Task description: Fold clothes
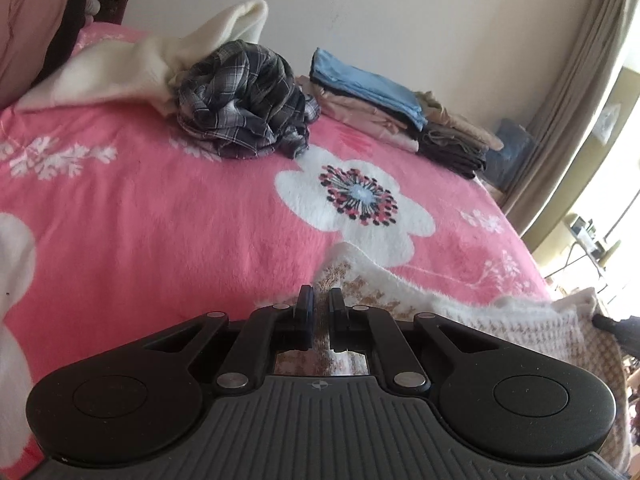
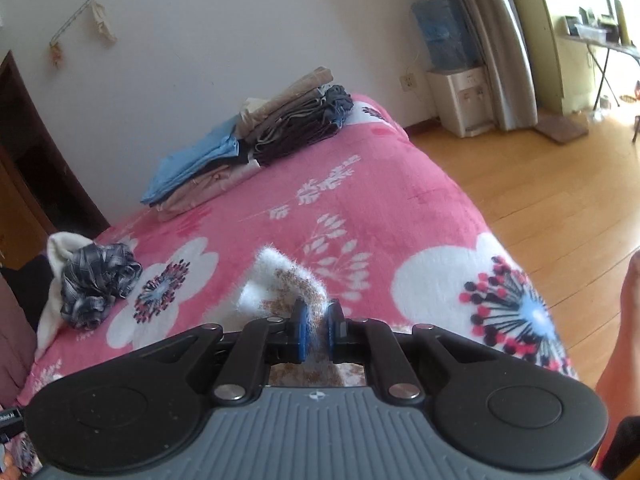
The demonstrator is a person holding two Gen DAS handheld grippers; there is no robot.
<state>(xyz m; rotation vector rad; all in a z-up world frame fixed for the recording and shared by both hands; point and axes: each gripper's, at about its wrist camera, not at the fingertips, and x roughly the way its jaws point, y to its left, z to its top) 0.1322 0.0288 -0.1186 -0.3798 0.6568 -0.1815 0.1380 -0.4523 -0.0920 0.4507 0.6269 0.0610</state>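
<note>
Fuzzy white knitted garment with a tan-brown check pattern (image 1: 472, 320): lies on the bed right at the fingertips of both grippers, one edge pinched by each. In the left wrist view it runs from between the fingers away to the right, its fluffy white hem raised off the blanket. In the right wrist view a white corner of it stands up just ahead of the fingertips and slightly left.

Left gripper (image 1: 320, 306): jaws drawn narrow, patterned knit clamped between them; more of the cloth shows through the gap behind the fingers.

Right gripper (image 2: 318, 318): blue pads (image 2: 301, 332) close together with fuzzy white fabric squeezed between them, so it grips the same garment.

Pink fleece blanket with large white flowers (image 1: 160, 208): covers the bed beneath both grippers and extends ahead of them.

Crumpled dark grey plaid shirt (image 1: 244, 100): ahead of the left gripper and a little left, well apart from it; it rests against a cream-white soft garment (image 1: 132, 68) lying behind and left of it. From the right gripper both sit far to the left.

Stack of folded clothes, light blue piece on top, beige and dark layers (image 1: 380, 100): ahead and right of the left gripper, near the wall; ahead and slightly left of the right gripper.

Wooden plank floor (image 2: 560, 184): to the right of the right gripper, beyond the bed edge. White water dispenser with blue bottle (image 2: 456, 80): far ahead, right, against the wall.
</note>
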